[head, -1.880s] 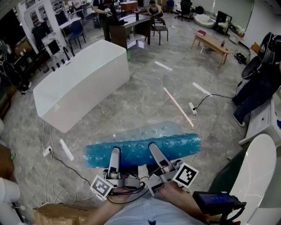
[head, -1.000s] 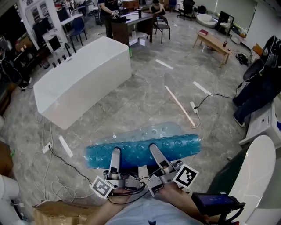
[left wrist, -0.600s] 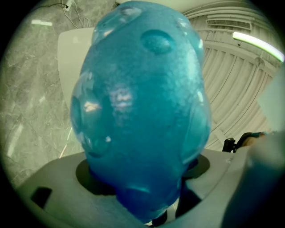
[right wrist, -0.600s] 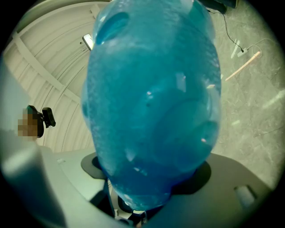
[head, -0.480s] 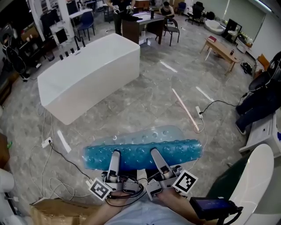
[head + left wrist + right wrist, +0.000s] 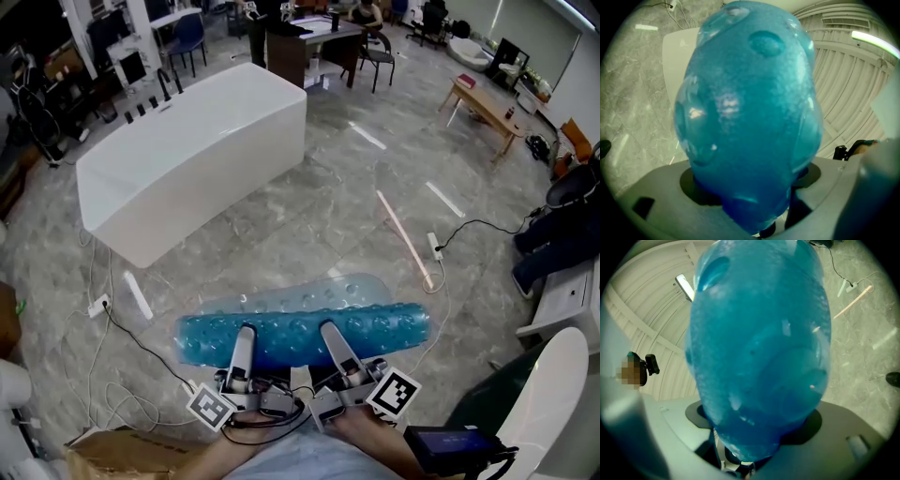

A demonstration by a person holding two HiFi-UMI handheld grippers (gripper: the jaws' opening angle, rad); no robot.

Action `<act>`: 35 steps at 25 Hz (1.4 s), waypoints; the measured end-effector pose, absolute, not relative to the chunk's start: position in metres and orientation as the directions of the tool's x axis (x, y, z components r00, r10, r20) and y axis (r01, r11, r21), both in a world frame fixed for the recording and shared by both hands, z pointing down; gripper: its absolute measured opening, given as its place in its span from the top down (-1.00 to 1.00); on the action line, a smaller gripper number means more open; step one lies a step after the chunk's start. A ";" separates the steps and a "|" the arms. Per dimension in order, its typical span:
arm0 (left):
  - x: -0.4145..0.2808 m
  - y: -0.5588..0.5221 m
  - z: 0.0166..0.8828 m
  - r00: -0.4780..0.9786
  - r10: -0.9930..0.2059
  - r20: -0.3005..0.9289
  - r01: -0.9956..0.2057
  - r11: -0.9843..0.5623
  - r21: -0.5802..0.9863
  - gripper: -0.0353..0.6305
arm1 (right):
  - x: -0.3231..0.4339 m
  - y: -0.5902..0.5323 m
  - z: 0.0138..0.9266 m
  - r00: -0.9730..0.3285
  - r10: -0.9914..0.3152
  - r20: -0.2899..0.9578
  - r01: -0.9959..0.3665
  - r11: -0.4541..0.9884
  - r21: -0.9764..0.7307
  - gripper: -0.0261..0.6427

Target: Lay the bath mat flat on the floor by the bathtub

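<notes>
A translucent blue bath mat (image 6: 305, 330) with round bubbles hangs folded over itself in front of me, above the grey marble floor. My left gripper (image 6: 245, 332) is shut on the mat's near edge left of centre. About a hand's width to its right, my right gripper (image 6: 328, 330) is shut on the same edge. The white bathtub (image 6: 192, 155) stands on the floor farther off at the upper left, apart from the mat. The mat (image 6: 750, 112) fills the left gripper view and hides the jaw tips. It (image 6: 759, 348) does the same in the right gripper view.
Black cables (image 6: 122, 328) and a power strip (image 6: 99, 306) lie on the floor at the left, and a cardboard box (image 6: 122, 455) sits at the bottom left. A pale stick (image 6: 405, 239) and another power strip (image 6: 436, 247) lie to the right. A white rounded fixture (image 6: 548, 403) stands at the lower right, with desks and chairs far behind.
The view has shifted: the bathtub sits lower and nearer the centre of the head view than before. Both grippers keep the same hold on the folded mat.
</notes>
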State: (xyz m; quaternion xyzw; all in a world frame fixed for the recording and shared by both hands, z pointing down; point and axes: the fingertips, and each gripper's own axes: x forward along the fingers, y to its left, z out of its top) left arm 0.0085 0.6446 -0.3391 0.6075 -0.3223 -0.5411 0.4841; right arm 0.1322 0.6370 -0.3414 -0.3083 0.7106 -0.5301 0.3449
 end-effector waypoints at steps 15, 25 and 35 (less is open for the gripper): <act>0.041 0.390 -0.347 0.147 -0.923 -0.356 0.114 -0.341 0.933 -0.28 | 0.164 0.373 -0.349 -0.629 -0.759 -0.169 -0.053 0.258 -0.965 -0.14; 0.016 0.274 -0.336 0.157 -0.926 -0.344 0.135 -0.325 0.936 -0.28 | 0.139 0.260 -0.340 -0.614 -0.774 -0.152 -0.070 0.245 -0.967 -0.14; -0.062 0.094 -0.318 0.341 -0.898 -0.277 0.163 -0.233 0.959 -0.28 | 0.062 0.103 -0.320 -0.453 -0.885 -0.106 -0.085 0.161 -0.983 -0.14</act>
